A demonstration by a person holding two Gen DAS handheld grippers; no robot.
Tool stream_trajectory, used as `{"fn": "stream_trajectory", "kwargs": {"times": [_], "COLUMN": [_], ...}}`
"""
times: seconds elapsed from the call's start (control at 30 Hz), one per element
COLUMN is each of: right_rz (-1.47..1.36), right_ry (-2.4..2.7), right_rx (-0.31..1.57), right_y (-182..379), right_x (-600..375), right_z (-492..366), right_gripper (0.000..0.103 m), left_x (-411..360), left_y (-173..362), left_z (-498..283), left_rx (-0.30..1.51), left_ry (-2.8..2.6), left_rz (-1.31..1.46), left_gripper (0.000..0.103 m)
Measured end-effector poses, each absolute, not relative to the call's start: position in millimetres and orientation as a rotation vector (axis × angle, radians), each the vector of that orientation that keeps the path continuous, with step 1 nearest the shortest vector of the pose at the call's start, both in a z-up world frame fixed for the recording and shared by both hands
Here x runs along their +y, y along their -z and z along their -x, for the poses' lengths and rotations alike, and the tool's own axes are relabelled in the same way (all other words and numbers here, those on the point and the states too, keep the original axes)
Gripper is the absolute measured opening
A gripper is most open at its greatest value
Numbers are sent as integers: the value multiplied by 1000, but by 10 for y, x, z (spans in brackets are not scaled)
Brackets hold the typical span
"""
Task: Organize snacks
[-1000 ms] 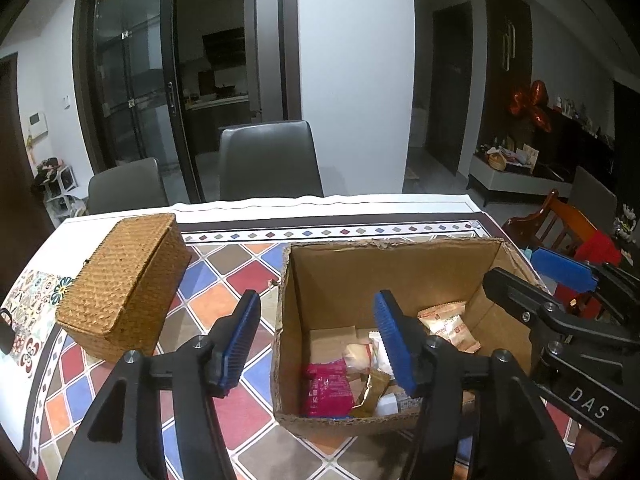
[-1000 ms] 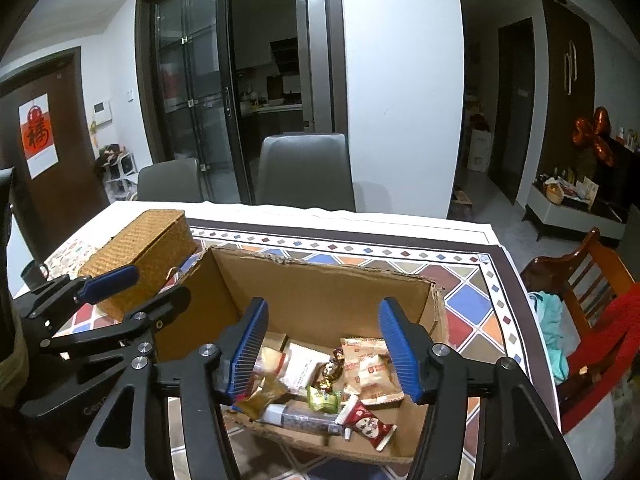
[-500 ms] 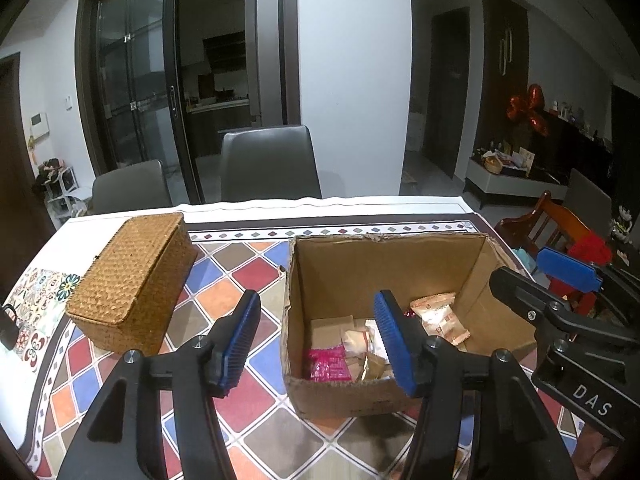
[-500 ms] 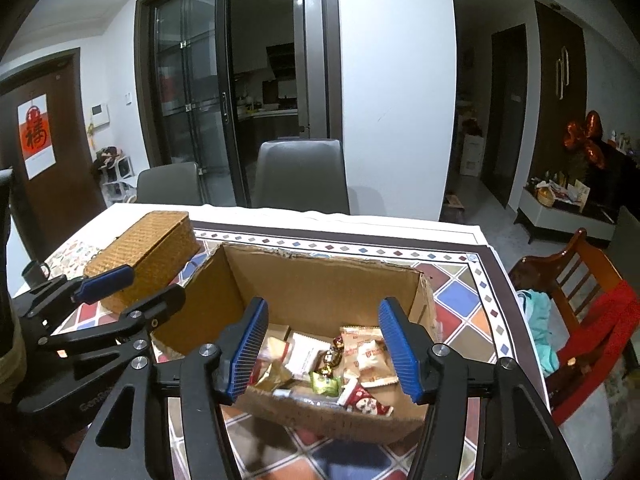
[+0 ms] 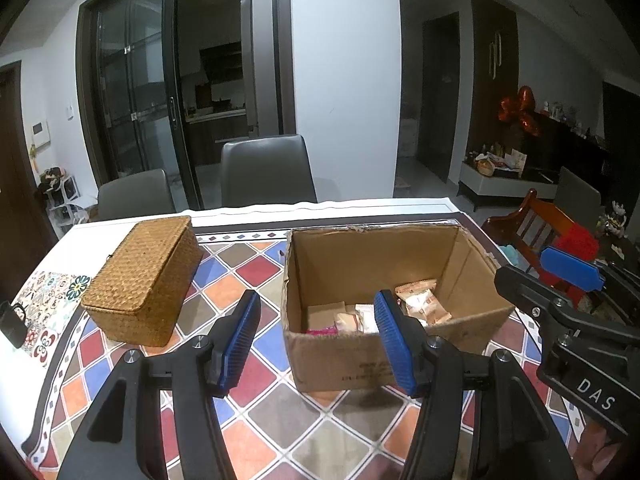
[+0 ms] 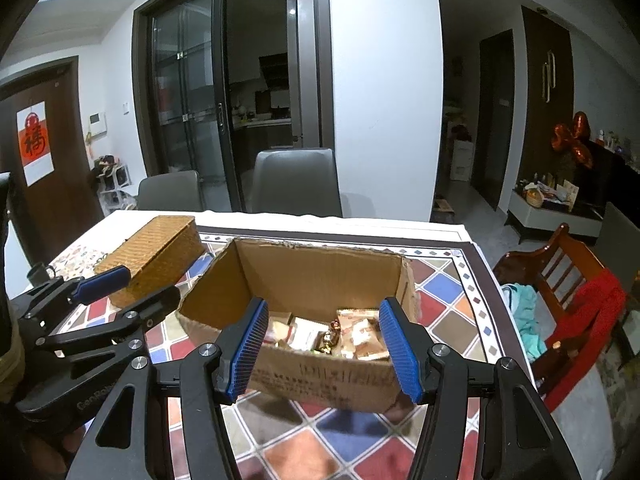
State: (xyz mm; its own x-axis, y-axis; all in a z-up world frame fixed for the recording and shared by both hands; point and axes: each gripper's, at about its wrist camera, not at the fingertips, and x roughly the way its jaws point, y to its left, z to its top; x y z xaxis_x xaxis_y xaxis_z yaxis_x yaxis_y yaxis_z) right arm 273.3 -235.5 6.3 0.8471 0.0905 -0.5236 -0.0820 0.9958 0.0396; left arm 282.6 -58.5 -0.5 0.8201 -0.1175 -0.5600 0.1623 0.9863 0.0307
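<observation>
Our left gripper [image 5: 316,344] and right gripper [image 6: 320,348] hold nothing, jaws apart. Grab wrong and we could squash snacks [image 6: 352,332] in the cardboard box [image 6: 320,280].

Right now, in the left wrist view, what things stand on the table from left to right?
Dark mug at the left edge → closed wicker basket → open cardboard box with snack packets inside.

The left tool [image 5: 318,342] is black with two blue ridged pads [image 5: 240,334] and shiny round screws. The right tool [image 6: 320,346] looks the same. White letters "DAS" are printed on its black side.
</observation>
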Motion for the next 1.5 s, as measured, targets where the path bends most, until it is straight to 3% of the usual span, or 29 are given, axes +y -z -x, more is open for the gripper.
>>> {"fn": "stream_trajectory", "kwargs": {"times": [0.87,1.1,1.23,1.5], "right_rz": [-3,-16,-15,-11], "right_ry": [-54,-44,-28,-20], "right_rx": [527,528,523,530], "right_y": [-108,-106,-95,-66], "right_x": [-2187,-2182,-2167,-2149], "right_z": [-1769,-1556,-1416,-1229], "right_gripper": [59,59,68,70], "left_x": [-354,-342,-325,-274], "left_y": [-31,-38,-41,-23], "left_z": [-1859,-1626,-1501,-1297], "left_rx": [549,536,527,524], "left_ry": [130,129,118,106], "left_rz": [-56,-66,-78,-89], "left_gripper": [60,66,71,81]}}
